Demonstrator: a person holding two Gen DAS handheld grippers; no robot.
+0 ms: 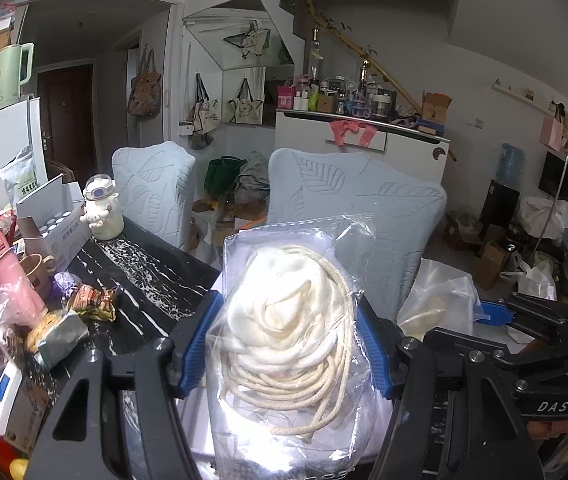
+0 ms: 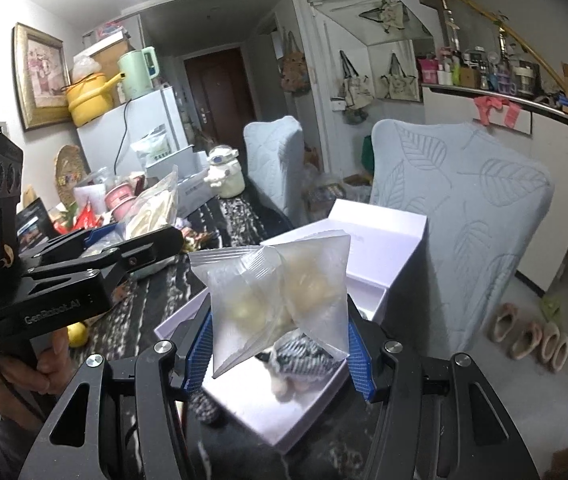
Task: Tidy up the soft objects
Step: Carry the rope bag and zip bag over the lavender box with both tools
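The counter [image 2: 239, 216] is crowded, and the open white box [image 2: 384, 236] sits at its near edge, close to the chair [image 2: 464, 200], so a nudge from either arm could push the box toward the edge. A striped soft thing, blurred, already lies in the box tray. The left gripper [image 1: 290, 340] is closed on a clear bag of cream cloth and rope [image 1: 284, 320], held up above the box. The plastic is slick and the contents are loose, so I judge the bag could slide out. The right gripper [image 2: 279, 344] pinches a smaller frosted bag [image 2: 275, 300] over the tray. It hangs tilted, so it could land on the rim or slip free early.
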